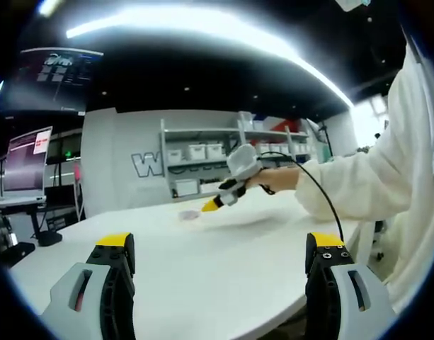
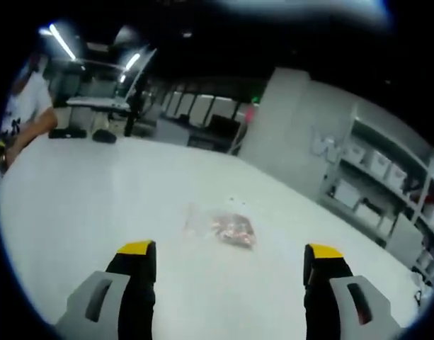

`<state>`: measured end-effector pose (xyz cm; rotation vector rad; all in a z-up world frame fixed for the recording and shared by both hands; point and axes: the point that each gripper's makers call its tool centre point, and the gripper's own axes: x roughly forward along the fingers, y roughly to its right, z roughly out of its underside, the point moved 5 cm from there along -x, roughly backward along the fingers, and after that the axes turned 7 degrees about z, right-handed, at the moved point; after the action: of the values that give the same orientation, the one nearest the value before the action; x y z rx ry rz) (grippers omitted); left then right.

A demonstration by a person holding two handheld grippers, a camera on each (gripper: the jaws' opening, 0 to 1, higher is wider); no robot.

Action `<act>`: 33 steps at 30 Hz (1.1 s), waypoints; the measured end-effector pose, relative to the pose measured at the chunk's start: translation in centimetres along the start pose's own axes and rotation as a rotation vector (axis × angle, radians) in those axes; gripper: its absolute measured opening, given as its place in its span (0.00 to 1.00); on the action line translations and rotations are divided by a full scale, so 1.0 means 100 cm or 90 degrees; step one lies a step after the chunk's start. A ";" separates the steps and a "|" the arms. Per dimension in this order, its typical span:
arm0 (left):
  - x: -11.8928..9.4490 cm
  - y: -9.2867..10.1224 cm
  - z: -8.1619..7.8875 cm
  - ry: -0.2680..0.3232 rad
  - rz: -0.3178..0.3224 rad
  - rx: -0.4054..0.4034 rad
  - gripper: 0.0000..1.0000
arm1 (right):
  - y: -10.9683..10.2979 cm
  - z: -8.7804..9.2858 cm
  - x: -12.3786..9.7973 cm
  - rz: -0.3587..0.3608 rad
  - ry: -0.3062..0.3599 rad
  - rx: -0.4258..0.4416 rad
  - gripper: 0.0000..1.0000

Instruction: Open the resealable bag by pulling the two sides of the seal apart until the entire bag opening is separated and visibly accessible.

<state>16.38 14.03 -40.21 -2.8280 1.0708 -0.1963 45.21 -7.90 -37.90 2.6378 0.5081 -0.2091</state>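
A small clear resealable bag (image 2: 227,228) with reddish contents lies flat on the white table (image 2: 96,205), a little ahead of my right gripper (image 2: 231,253). That gripper is open, nothing between its yellow-tipped jaws. In the left gripper view the bag (image 1: 190,214) is a small pale patch far across the table (image 1: 202,269). My left gripper (image 1: 220,244) is open and empty, well short of the bag. The right gripper (image 1: 215,204), held by a hand in a white sleeve (image 1: 358,177), hovers just beside the bag with its yellow tip pointing down at it.
Shelves with white bins (image 1: 202,152) line the far wall. A monitor (image 1: 25,163) stands left of the table. In the right gripper view, a person (image 2: 22,113) sits at the far left and more shelves (image 2: 372,170) stand at right. The table's near edge (image 1: 294,312) runs past my left gripper.
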 end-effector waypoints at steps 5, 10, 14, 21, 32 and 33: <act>0.000 0.000 0.001 -0.001 0.001 -0.001 0.99 | -0.004 0.001 -0.004 -0.008 -0.005 -0.010 0.87; 0.000 -0.002 0.001 0.000 -0.003 -0.003 0.99 | -0.009 0.001 -0.009 -0.024 -0.002 -0.009 0.87; 0.000 -0.002 0.001 0.000 -0.003 -0.004 0.99 | -0.010 0.001 -0.011 -0.019 0.001 -0.029 0.85; -0.001 -0.002 0.000 0.004 -0.005 -0.004 0.99 | -0.009 0.000 -0.018 -0.016 0.006 -0.029 0.84; 0.000 -0.001 -0.001 0.007 -0.004 -0.005 0.99 | -0.013 -0.004 -0.036 -0.013 0.036 -0.010 0.81; 0.000 -0.001 -0.002 0.007 -0.004 -0.005 0.99 | -0.013 -0.005 -0.038 -0.013 0.041 -0.005 0.81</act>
<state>16.40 14.06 -40.04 -2.8411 1.0680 -0.2098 41.26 -7.82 -37.15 2.6394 0.5555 -0.1291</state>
